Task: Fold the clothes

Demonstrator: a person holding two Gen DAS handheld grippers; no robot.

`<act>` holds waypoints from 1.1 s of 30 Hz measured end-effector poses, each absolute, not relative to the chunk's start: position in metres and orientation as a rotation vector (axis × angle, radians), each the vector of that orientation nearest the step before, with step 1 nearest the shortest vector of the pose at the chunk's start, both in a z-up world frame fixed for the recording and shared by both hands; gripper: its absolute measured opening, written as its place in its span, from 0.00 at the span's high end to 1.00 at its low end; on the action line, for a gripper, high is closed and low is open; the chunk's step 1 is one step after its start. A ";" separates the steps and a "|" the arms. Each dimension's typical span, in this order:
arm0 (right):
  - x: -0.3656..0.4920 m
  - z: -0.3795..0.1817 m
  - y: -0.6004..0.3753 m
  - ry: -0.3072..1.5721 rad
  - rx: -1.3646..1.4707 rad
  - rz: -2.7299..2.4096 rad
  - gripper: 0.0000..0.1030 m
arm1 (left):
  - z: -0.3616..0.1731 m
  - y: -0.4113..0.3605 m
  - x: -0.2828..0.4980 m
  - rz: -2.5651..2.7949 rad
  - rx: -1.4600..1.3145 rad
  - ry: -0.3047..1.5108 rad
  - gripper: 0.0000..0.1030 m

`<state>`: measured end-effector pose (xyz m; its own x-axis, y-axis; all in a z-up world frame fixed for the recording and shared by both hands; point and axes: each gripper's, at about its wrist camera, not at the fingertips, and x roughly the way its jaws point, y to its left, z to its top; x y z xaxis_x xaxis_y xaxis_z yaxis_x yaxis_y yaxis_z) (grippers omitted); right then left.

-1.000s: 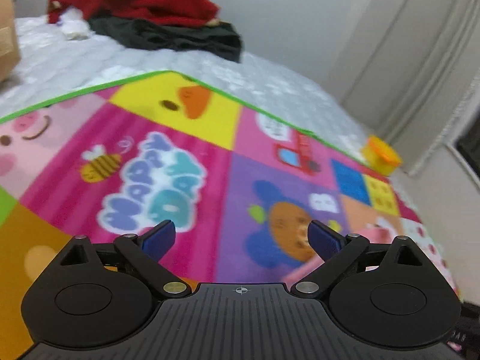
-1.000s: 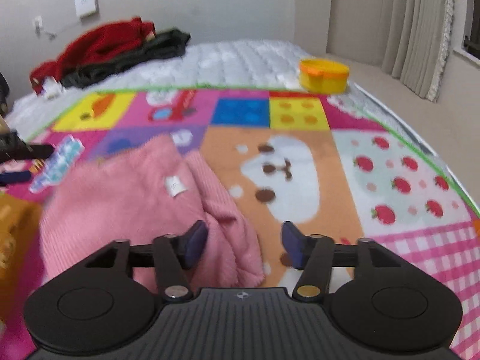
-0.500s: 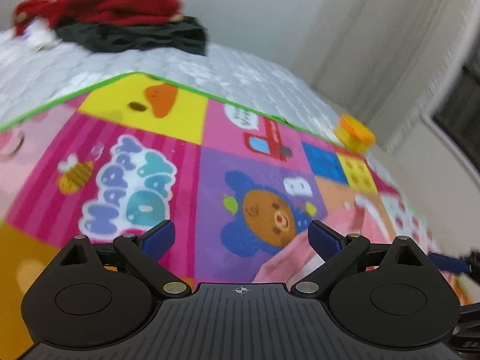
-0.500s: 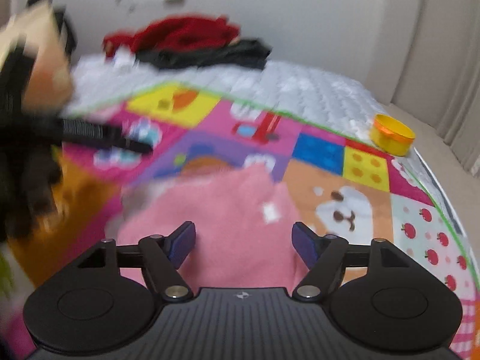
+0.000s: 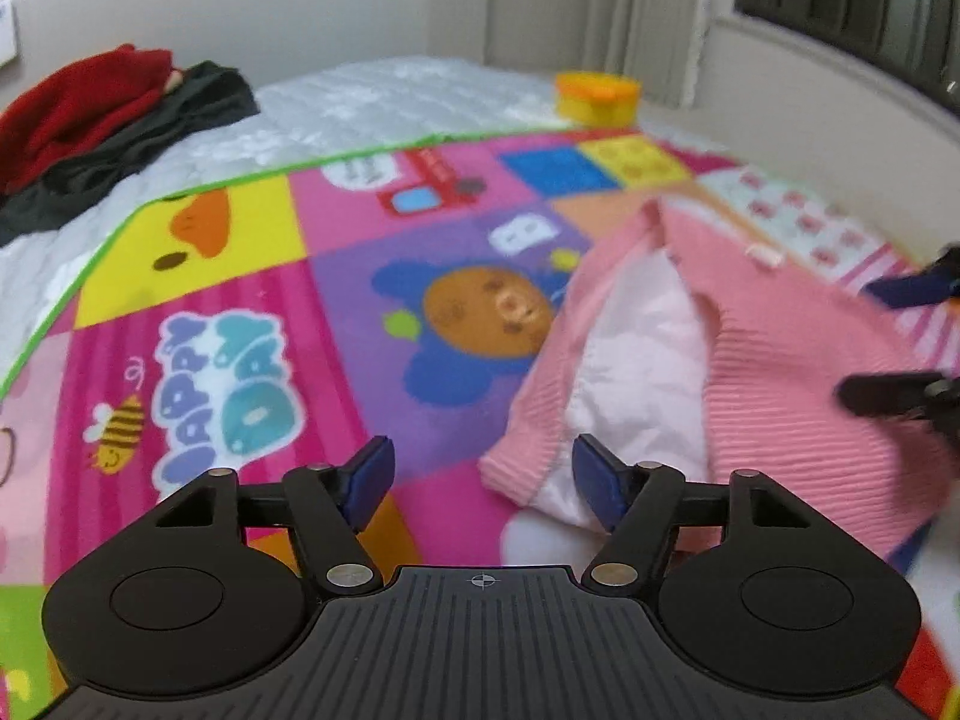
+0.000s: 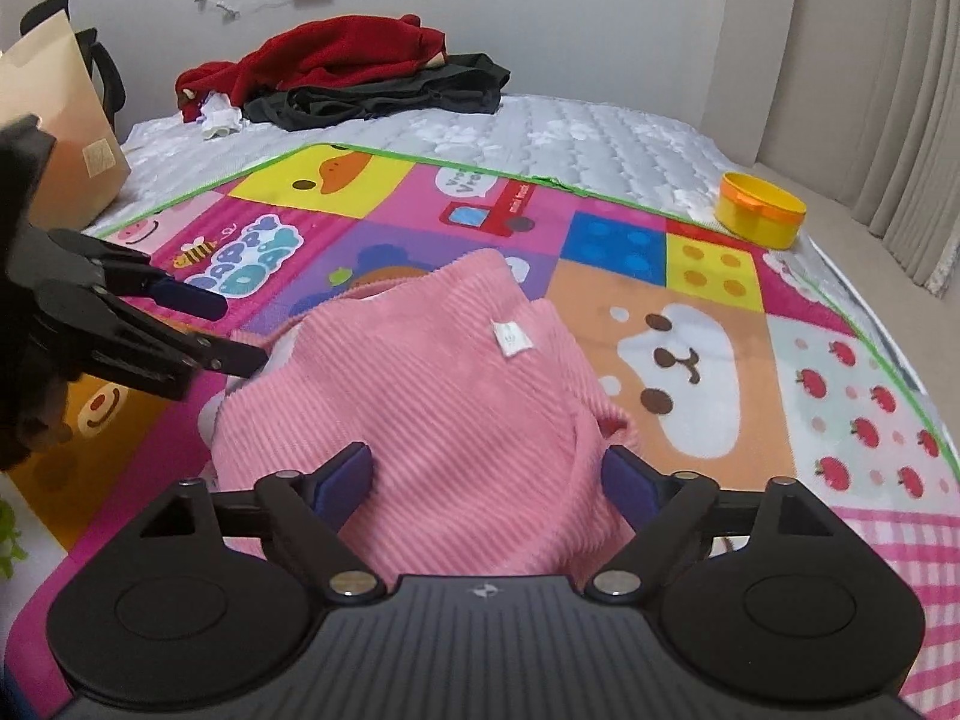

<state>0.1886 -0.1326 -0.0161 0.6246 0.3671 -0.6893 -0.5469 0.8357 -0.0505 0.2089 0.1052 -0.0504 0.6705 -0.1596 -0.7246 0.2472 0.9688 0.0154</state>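
There was one pink ribbed garment (image 6: pixel 432 396) on one patterned play mat (image 6: pixel 690 324), with one white label (image 6: pixel 509 341) sewn to it. Two grippers showed, the left gripper (image 5: pixel 483 477) and the right gripper (image 6: pixel 489 480). At the back lay one red garment (image 6: pixel 336 54), one dark garment (image 6: pixel 390 96), one yellow tub (image 6: pixel 759 217) and one paper bag (image 6: pixel 54 138).

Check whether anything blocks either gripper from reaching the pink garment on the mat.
Nothing visible does. The pink garment lies uncovered on the play mat. The right gripper is open right over it, and the left gripper is open at its near edge. The yellow container sits far off.
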 end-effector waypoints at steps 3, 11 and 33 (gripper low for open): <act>0.189 -0.020 -0.133 0.729 -0.254 0.540 0.15 | -0.068 0.116 0.223 0.005 0.179 0.819 0.07; 0.198 -0.027 -0.143 0.745 -0.210 0.511 0.07 | -0.043 0.186 0.220 0.242 -0.255 0.711 0.11; 0.289 -0.062 -0.188 0.863 0.217 0.349 0.73 | -0.064 0.150 0.228 -0.297 -0.704 0.864 0.05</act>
